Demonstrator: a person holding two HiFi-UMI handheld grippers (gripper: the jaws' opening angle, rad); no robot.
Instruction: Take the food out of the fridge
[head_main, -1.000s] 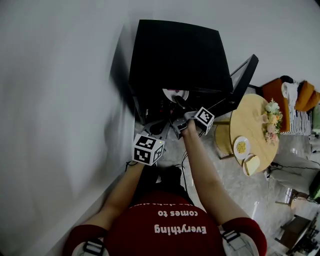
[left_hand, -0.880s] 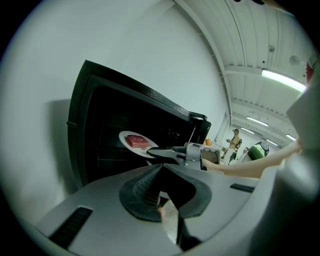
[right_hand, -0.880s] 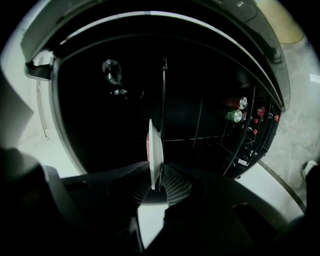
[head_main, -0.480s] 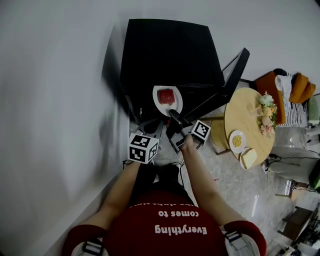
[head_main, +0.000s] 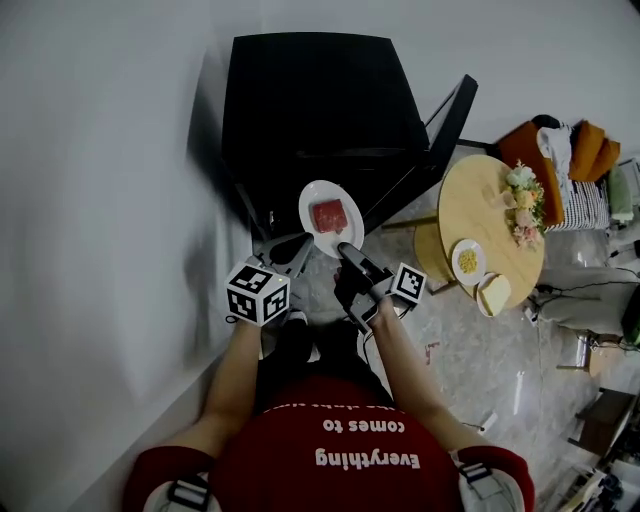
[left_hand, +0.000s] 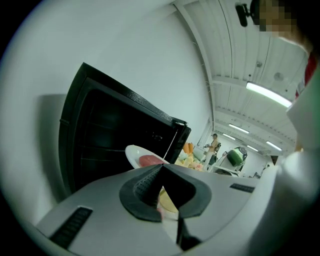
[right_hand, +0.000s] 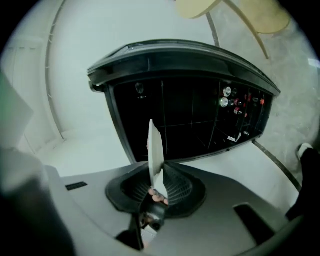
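Head view: has brought the white plate (head_main: 330, 217) with its red food (head_main: 329, 214) clear of the black fridge (head_main: 320, 90) and out over the floor, rim clamped in the right gripper (head_main: 345, 250), where a second ago sat only at the fridge's mouth. Left gripper view: shows the left gripper (left_hand: 161, 167) closed on nothing, tips together, with the plate just ahead. Right gripper view: confirms narrow jaws pinching the plate's edge, so probably leaves only the carry to the round counter (head_main: 480, 205)
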